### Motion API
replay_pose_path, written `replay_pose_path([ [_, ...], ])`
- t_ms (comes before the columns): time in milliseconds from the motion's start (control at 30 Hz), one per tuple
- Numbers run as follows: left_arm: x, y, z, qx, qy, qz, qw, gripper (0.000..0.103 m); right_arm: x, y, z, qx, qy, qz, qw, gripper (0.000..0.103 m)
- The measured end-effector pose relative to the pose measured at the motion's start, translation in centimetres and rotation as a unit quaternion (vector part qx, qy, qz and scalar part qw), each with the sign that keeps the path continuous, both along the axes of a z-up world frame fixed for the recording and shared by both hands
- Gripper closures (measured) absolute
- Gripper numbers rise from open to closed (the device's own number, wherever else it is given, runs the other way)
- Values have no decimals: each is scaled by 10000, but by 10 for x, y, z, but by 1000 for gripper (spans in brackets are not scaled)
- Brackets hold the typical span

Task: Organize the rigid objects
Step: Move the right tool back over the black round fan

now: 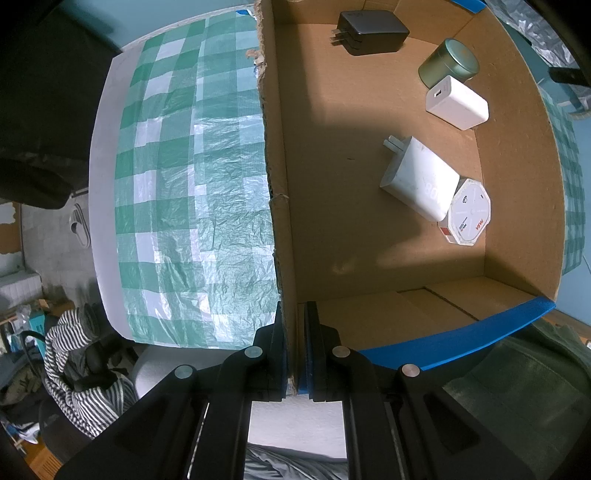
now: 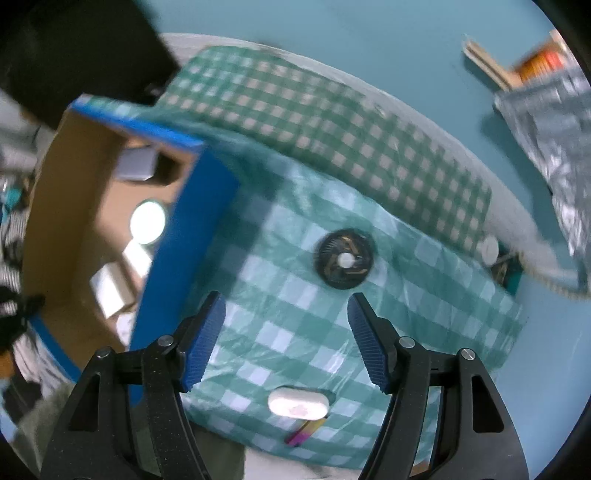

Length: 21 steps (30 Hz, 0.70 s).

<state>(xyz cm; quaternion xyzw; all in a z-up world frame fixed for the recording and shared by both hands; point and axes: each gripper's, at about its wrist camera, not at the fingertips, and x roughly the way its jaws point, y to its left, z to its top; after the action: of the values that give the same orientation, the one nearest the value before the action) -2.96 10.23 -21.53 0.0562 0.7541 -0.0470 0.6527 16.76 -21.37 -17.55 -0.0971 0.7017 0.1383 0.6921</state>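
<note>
My left hand-held gripper [image 1: 294,350] sits at the bottom centre of its view, pinching the left wall of the box [image 1: 284,206], one finger on each side of the cardboard. Inside the box, toward the right, I see a black charger [image 1: 373,31] at the top, a green tin [image 1: 448,62] touching a white adapter [image 1: 458,102] below it, then a larger white charger [image 1: 419,177] against an octagonal case [image 1: 469,212]. My right hand-held gripper [image 2: 286,306] hangs spread above the checked cloth [image 2: 295,332], with a black disc [image 2: 344,263] just beyond its fingertips and a white capsule [image 2: 298,402] low in the frame between its fingers. The box stands at that view's left.
</note>
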Motion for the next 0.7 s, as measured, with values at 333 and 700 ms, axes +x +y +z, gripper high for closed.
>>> replay_pose_path([
  [333,-1,0,0,4,7,5,10000,96,35,-49,-52,137,437,-1449,9884,31],
  [700,-2,1,0,20,9,42,10000,96,43,-53,-88,38,582,-1754,9828,31],
])
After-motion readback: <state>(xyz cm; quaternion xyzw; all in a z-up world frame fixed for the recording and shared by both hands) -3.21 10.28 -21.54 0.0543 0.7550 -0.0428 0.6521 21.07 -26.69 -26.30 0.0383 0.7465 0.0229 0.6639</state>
